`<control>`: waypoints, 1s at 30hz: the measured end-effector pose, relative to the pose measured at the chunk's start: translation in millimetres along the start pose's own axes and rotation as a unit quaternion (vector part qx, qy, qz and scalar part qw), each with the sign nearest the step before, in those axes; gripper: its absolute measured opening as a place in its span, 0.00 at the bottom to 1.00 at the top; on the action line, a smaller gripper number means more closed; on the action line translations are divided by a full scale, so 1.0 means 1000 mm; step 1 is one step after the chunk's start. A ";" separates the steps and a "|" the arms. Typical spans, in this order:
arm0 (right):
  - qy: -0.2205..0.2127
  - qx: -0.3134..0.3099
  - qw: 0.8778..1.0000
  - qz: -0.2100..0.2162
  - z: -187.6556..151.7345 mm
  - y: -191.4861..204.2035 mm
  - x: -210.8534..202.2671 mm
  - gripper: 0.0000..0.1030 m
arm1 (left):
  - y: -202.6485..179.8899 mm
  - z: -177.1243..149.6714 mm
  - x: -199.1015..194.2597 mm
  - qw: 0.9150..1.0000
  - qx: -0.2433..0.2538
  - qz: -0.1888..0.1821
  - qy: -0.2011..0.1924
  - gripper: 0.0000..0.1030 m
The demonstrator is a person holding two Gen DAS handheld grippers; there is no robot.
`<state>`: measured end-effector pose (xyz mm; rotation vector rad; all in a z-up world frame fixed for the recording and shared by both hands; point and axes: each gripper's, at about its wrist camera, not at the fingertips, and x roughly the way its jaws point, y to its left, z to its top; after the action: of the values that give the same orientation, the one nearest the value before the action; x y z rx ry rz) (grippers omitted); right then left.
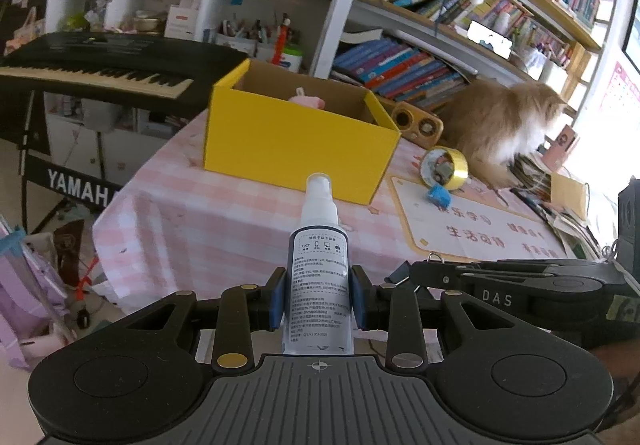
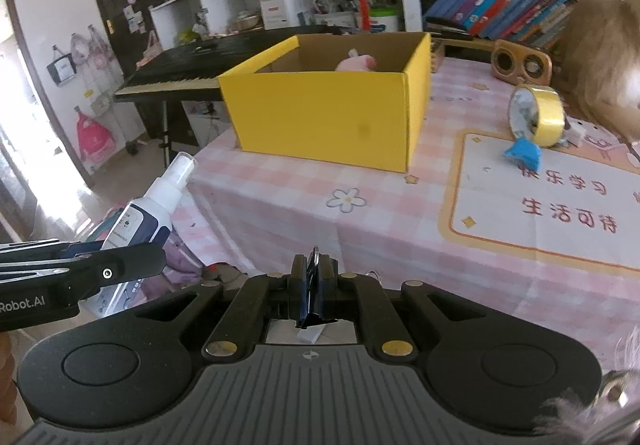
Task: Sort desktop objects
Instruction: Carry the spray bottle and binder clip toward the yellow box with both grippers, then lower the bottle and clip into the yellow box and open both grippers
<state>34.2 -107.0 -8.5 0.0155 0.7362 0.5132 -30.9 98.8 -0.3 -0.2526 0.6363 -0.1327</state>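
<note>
Both grippers are loaded: the left gripper (image 1: 318, 301) clamps a spray bottle (image 1: 318, 269) upright, the right gripper (image 2: 314, 285) pinches a black binder clip (image 2: 314, 295), both short of the yellow box (image 2: 332, 113). A pink item (image 2: 356, 63) already lies inside; tape (image 2: 538, 117) and a blue piece (image 2: 522, 155) remain on the table (image 2: 280, 213). Only the left view shows the cat (image 1: 500, 125) whole.

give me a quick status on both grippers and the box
Left gripper shut on spray bottle. Right gripper shut on binder clip. Yellow box ahead, open, path clear.
</note>
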 end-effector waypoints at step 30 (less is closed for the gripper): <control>-0.020 -0.027 0.999 0.015 0.036 -0.008 0.026 0.05 | -0.001 0.036 0.033 1.000 0.008 0.007 -0.019 0.30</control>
<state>77.2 -96.7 0.7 -0.0145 0.6838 0.5593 17.5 98.0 9.3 -0.2342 0.5989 -0.1185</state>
